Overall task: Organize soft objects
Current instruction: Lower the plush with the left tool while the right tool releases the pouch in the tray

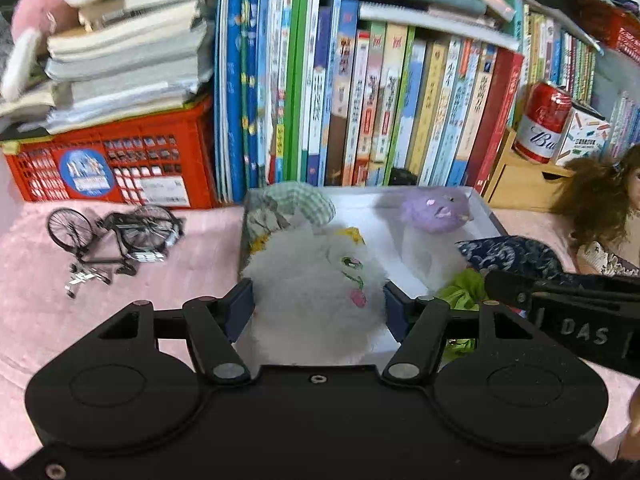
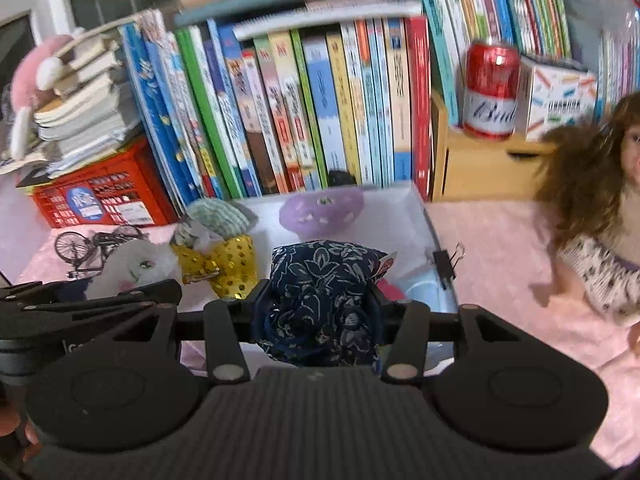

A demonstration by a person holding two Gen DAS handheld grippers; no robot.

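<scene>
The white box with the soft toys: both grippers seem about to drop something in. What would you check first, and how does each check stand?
1. Left gripper clamps the white fluffy toy: ok.
2. Right gripper clamps the navy floral pouch: ok.
3. Both loads over the white box: ok.
4. Free floor left in the box: cannot tell; purple plush and yellow sequin piece already fill much.
5. Binder clip on the box rim near the pouch: not ok.
</scene>
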